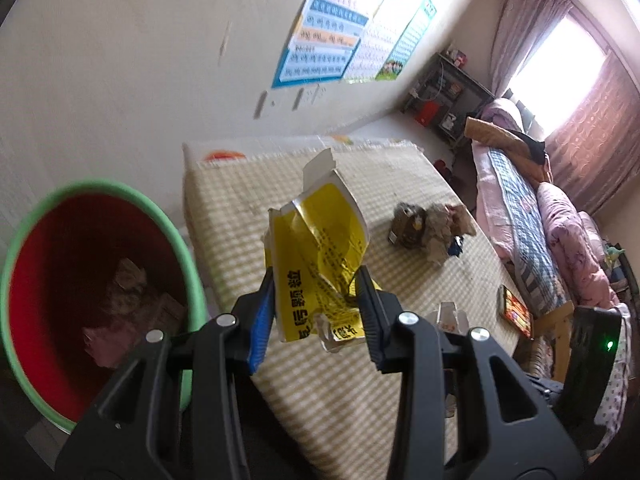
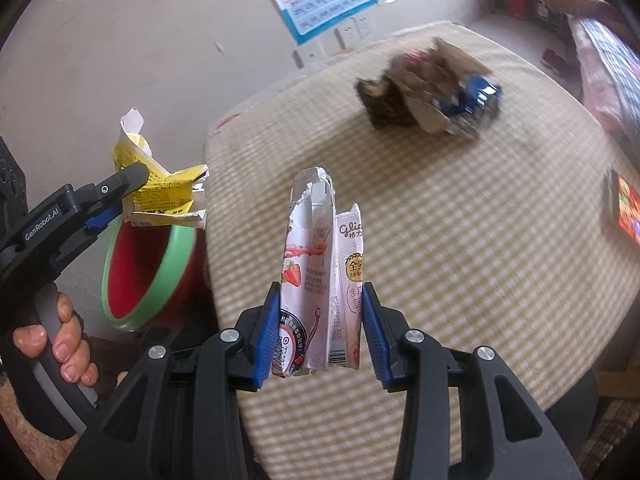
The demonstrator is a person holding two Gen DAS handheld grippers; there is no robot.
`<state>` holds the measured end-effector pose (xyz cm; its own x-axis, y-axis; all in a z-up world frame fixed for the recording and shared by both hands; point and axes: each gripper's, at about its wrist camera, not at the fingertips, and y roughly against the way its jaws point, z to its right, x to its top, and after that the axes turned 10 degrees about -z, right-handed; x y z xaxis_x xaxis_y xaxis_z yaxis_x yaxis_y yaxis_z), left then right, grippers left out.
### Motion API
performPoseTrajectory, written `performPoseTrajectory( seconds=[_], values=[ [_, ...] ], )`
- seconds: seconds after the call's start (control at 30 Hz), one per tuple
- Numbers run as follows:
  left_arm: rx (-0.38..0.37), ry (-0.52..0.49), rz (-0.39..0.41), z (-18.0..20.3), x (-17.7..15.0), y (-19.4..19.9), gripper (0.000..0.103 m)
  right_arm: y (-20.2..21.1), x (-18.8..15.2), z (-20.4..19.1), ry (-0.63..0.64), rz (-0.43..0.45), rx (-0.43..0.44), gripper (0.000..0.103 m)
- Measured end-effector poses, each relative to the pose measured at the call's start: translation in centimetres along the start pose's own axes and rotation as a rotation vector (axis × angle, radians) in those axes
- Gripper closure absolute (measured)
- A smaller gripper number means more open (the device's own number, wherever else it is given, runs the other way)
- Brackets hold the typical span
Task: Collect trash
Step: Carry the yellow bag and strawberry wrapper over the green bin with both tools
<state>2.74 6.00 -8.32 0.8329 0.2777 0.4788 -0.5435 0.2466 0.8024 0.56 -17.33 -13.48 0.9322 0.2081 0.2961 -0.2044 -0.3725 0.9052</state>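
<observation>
The left gripper [image 2: 158,196] is seen raised at the left, its jaws closed on a crumpled yellow wrapper [image 1: 316,248]; its grey handle is wrapped by the bare left hand [image 2: 60,340]. The right gripper [image 2: 320,292] is pointed forward, its blue-padded jaws pressed against a flattened strawberry carton [image 2: 316,276].

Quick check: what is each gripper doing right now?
Left gripper: shut on the yellow wrapper.
Right gripper: shut on the strawberry carton.
</observation>
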Motion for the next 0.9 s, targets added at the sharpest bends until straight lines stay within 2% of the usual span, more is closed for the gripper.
performPoseTrajectory(
  seconds=[0.43,0.9],
  values=[
    [0.11,0.044,0.069,-6.4,-0.4,2.6,0.066,-2.5,2.6,-7.2,0.155,-0.037,0.013,0.065],
    [0.172,0.181,0.06,-13.4,-2.1,3.8,0.065,-5.9,5.4,-14.8,0.303,-0.087,0.046,0.065]
  ],
)
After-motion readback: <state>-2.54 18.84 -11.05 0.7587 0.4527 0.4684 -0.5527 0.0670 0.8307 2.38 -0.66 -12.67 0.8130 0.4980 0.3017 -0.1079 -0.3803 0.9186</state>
